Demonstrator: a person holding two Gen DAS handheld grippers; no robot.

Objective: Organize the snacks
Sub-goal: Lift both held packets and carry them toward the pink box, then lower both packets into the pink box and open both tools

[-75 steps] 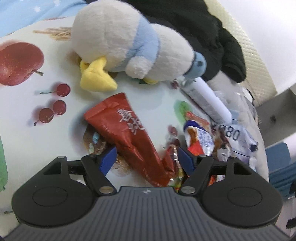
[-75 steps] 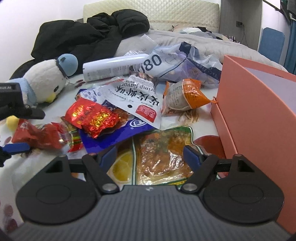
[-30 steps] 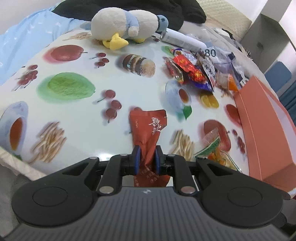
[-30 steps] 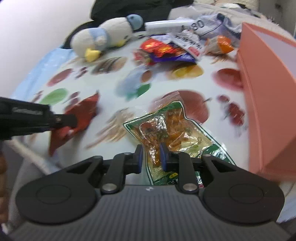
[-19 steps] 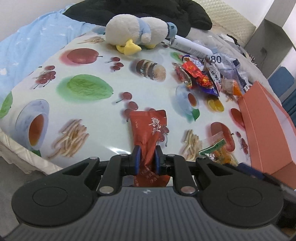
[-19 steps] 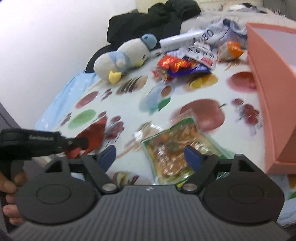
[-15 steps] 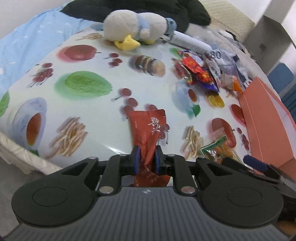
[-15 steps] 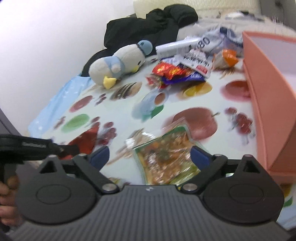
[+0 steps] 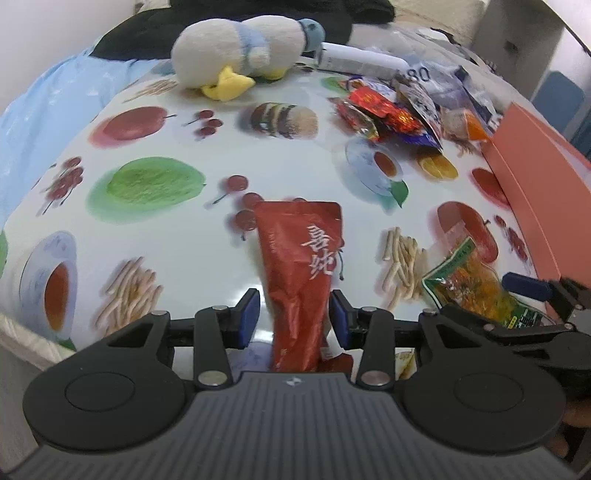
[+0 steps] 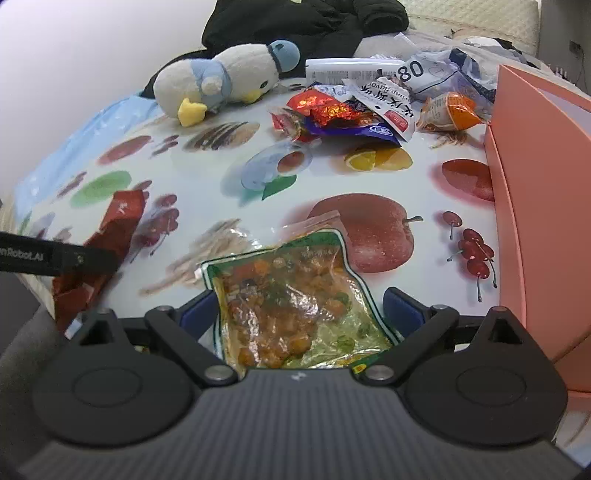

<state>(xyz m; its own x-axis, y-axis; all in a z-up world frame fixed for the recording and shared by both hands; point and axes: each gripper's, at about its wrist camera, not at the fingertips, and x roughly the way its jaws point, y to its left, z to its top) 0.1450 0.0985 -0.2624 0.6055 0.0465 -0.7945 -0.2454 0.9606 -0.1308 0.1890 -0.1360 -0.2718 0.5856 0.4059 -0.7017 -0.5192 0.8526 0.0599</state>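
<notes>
Two packets lie at the near edge of the fruit-printed cloth (image 9: 155, 229), each between a gripper's blue pads; the red pouch (image 9: 303, 266) runs lengthwise through the left gripper (image 9: 294, 319), whose jaws have just been opening and now stand a little apart from the pouch on both sides, no pad pressing it; the clear packet with a green border (image 10: 295, 299) lies flat inside the right gripper (image 10: 300, 314), whose jaws have just been opening and stand wide, its pads beside the packet's edges and not gripping it; the two packets lie well apart, with printed fries between them; the cloth's near edge falls away just under both grippers, and the middle of the cloth is bare print; the orange box (image 10: 532, 206) walls off the right side, close beside the green-bordered packet; a heap of snack bags (image 10: 354, 107) sits at the far side, next to a plush duck (image 10: 221, 85) and a dark jacket (image 10: 306, 22); the right view shows the heap's labels plainly and the left gripper's arm crossing the red pouch; the left view shows the pouch's white characters and the right gripper's pad beyond the green-bordered packet.
</notes>
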